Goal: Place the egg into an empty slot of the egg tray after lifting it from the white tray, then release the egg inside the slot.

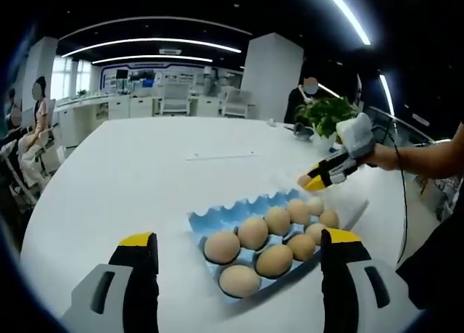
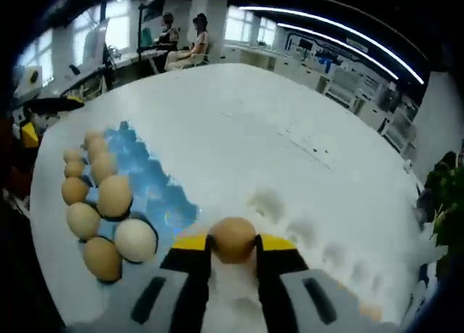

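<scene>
Across the white table [image 1: 145,181] in the left gripper view, the blue egg tray [image 1: 239,213] lies just ahead of the left gripper [image 1: 239,257], whose yellow-tipped jaws stand wide apart with nothing between them, one on either side of the tray's near end. Brown eggs fill the tray's near slots; the closest one [image 1: 239,280] sits low between the jaws. Beyond the tray's far end comes the right gripper [image 1: 313,180], held by a person's hand [image 1: 384,157], with an egg [image 1: 304,180] pinched at its yellow tips, up off the table and above the white tray [image 1: 348,202], which lies just beside the blue one. A potted plant [image 1: 326,115] stands behind it.

Over to the right gripper view: the right gripper [image 2: 233,240] has its jaws clamped on the brown egg [image 2: 233,239], one yellow tip on each side. Below it shows the white tray [image 2: 304,231] with its moulded hollows. To the left lies the blue egg tray [image 2: 148,177], eggs lined along its far side, a paler one [image 2: 135,239] among them, and bare blue slots nearest the held egg.
</scene>
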### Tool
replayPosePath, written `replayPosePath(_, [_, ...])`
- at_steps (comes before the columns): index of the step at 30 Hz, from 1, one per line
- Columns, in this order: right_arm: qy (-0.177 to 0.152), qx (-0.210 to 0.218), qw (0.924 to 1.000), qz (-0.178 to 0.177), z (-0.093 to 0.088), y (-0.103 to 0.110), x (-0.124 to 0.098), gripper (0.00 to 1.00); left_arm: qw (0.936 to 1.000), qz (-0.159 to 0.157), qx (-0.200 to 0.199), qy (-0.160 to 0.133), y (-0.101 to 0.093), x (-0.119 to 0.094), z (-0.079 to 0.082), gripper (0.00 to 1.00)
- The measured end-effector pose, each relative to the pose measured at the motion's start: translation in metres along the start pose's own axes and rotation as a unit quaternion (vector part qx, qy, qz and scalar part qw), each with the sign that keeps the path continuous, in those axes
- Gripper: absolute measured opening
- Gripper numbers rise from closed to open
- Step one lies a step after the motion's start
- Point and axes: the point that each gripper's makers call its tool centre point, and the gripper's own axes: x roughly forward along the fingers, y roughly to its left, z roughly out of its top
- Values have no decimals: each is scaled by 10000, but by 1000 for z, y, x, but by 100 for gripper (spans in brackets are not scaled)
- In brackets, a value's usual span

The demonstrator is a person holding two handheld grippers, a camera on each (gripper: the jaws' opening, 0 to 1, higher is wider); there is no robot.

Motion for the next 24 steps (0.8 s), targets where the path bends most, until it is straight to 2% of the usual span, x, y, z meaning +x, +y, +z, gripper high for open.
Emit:
replayPosePath(2, [107, 89, 9998, 160, -1, -1, 0, 25, 10000, 21, 8, -16, 1, 0, 1, 93])
replayPosePath(8, [172, -169, 9991, 350, -1, 0, 2, 25, 10000, 19, 21, -22, 1, 1, 1, 92])
replayPosePath(9, [149, 82, 9994, 318, -1, -1, 1, 25, 10000, 20, 27, -32, 1, 1, 2, 92])
replayPosePath(12, [-110, 208, 9990, 369, -1, -2, -2, 24, 10000, 29, 27, -63, 1, 1, 3, 92])
replayPosePath(13, [-231, 513, 9978, 354, -1, -3, -6, 24, 10000, 44, 37, -76, 2, 0, 4, 92])
replayPosePath(14, [-317, 585, 9973, 301, 1, -5, -8, 24, 9999, 60, 38, -81, 3, -1, 5, 92])
replayPosePath(18, [-773, 832, 9933, 223, 17, -10, -24, 24, 9999, 111, 49, -90, 6, -1, 4, 92])
replayPosePath(19, [-938, 1069, 9894, 279, 23, -9, -29, 24, 9999, 121, 34, -79, 7, -1, 3, 92])
replayPosePath(21, [-1018, 1117, 9879, 349, 27, -6, -32, 24, 9999, 119, 17, -64, 7, 0, 3, 92])
replayPosePath(24, [-1285, 1408, 9804, 493, 38, 1, -36, 24, 9999, 88, 39, -80, 6, 1, 4, 92])
